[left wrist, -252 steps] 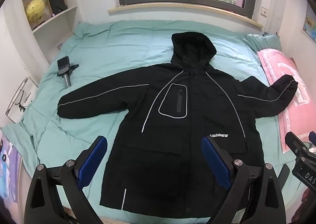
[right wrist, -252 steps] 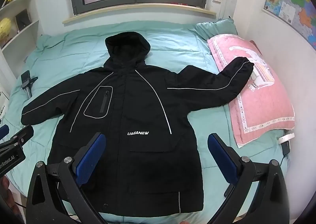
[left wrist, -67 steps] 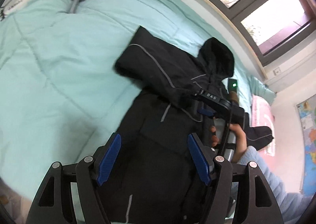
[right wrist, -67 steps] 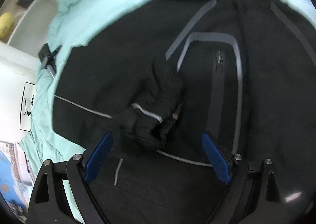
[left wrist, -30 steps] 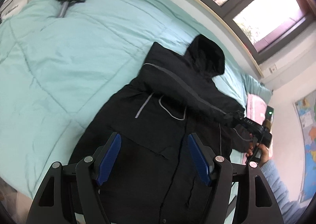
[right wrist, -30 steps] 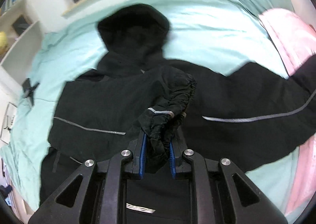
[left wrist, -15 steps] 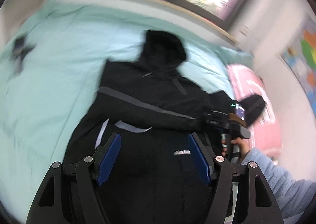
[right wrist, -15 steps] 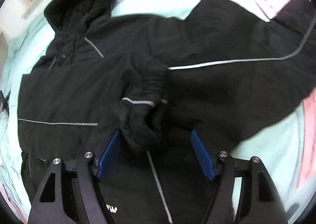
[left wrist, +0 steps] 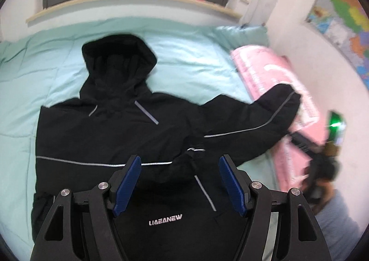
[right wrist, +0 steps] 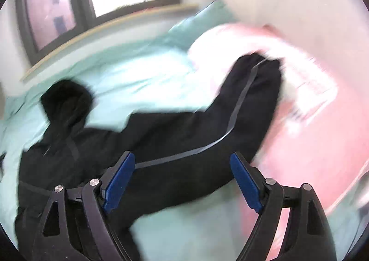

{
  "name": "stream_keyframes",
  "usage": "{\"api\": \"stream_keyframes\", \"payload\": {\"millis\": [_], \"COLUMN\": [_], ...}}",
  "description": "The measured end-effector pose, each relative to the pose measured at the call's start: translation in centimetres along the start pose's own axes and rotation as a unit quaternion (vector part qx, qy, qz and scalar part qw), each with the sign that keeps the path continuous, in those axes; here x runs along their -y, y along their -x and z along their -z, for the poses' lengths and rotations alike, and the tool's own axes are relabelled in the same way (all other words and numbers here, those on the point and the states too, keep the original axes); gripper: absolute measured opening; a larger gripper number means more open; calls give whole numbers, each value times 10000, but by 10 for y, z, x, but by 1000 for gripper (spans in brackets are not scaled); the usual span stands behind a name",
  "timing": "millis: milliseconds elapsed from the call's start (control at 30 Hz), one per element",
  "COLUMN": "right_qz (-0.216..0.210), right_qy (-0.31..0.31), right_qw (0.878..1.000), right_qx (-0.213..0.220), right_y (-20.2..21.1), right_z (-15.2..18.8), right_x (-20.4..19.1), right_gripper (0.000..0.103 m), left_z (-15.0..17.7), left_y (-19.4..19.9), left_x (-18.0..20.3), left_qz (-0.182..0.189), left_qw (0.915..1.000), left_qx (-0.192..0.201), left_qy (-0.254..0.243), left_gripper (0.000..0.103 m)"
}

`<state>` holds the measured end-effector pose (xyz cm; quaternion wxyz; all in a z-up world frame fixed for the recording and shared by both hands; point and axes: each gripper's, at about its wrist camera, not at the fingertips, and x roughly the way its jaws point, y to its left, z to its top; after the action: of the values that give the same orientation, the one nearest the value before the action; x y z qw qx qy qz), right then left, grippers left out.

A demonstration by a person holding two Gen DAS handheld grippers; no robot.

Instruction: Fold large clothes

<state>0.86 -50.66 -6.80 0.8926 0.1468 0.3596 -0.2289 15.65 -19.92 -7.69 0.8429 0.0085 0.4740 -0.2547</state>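
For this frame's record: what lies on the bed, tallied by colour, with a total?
Black: 1, the hooded jacket
Pink: 1, the pillow
Teal: 1, a cushion at the far corner beyond the pillow, besides the teal quilt itself
Total: 3

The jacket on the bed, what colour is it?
Black with thin grey-white stripes, the jacket shows best in the left wrist view.

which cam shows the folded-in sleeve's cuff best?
Left wrist: the cuff lies on the jacket chest, only mildly blurred. Right wrist is badly smeared and shows only the outstretched sleeve and hood.
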Motion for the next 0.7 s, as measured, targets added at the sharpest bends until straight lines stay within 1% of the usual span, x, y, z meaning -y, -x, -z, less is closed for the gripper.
{"api": "stream_keyframes", "payload": {"millis": [33,67,100,133,233,267,333,400,433,467,500,533,567,600,633,700], "right_qz": [143,330,409,467,329,302,225,81,-11,-127,-145,-127,-82,-58,-101,-336], "right_qy": [-150,-456,-648,-1016,-1468,-1529,-1672,-1762,-1784,-1759,-1729,-1663,-1568,-1504,-1463,-1384], "right_qw": [9997,9979,9963,9924,9874,9867,9854,9842,9839,9842,9847,9859,9876,9884,9890,9898], "right_qx": [153,321,393,504,486,460,235,116,124,162,166,150,4,-179,-193,-106], "right_y": [-3,-8,-11,-20,-48,-56,-84,-103,-108,-112,-113,-116,-121,-126,-126,-118], "right_z": [-7,-16,-20,-29,-47,-50,-59,-60,-61,-65,-68,-71,-76,-80,-81,-83], "right_x": [13,33,46,66,106,111,132,140,144,146,148,146,144,141,137,127], "right_gripper": [86,86,86,86,86,86,86,86,86,84,78,46,15,14,13,11], "left_z": [-1,-1,-1,-1,0,0,2,6,8,9,11,11,12,12,13,15], "left_y": [-9,-18,-25,-29,-39,-44,-50,-54,-54,-54,-54,-54,-54,-53,-51,-44], "left_x": [0,-1,-3,-6,-16,-21,-27,-35,-39,-42,-45,-48,-53,-55,-58,-64], "left_qz": [-76,-131,-180,-235,-483,-577,-690,-814,-812,-793,-787,-807,-858,-888,-904,-911], "left_qw": [9999,9997,9994,9990,9976,9968,9953,9932,9926,9922,9916,9908,9898,9893,9889,9886], "left_qx": [-101,-211,-305,-369,-471,-512,-605,-685,-701,-714,-733,-750,-758,-747,-725,-642], "left_qy": [18,34,55,73,131,190,302,476,568,646,720,780,846,888,930,1017], "left_gripper": [72,72,72,72,72,72,72,72,72,72,72,72,72,72,72,72]}}
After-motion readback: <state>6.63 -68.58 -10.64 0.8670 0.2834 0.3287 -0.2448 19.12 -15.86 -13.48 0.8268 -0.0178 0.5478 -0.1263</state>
